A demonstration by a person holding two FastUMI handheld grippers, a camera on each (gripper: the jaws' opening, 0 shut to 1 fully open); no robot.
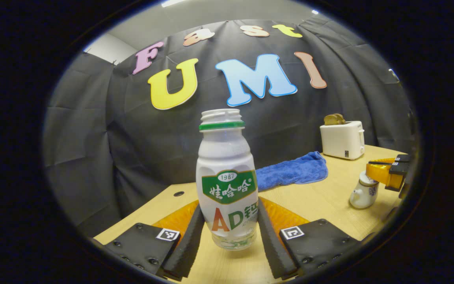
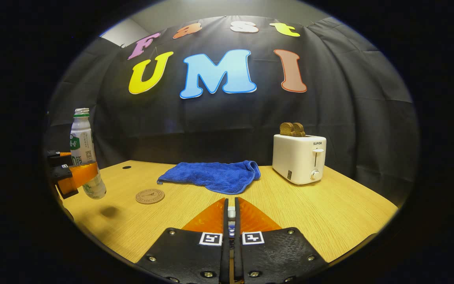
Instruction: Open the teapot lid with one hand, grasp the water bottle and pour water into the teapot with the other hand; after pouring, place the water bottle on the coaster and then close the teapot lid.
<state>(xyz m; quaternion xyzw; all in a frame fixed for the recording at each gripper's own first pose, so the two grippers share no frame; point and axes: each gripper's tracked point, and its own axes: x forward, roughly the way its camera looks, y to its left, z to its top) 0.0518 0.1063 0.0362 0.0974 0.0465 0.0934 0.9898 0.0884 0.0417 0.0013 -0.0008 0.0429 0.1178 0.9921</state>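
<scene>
Bottle [image 1: 227,177], uncapped, is pinched between the left gripper [image 1: 229,232] fingers at centre frame, lifted off the table. Low right sits the teapot [image 1: 364,192], and the right gripper [image 2: 230,225] is pinching its small lid knob. Next, judging by this: lid up, then tip the bottle over the opening.

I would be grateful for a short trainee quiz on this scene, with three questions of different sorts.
1. True or false: the water bottle has its cap on.
2. Multiple choice: what is the left gripper shut on? A) the coaster B) the water bottle C) the blue towel
3. Open: what sticks out of the top of the toaster?

Key: 1 false, its threaded neck is bare; 2 B; 3 bread slices.
</scene>
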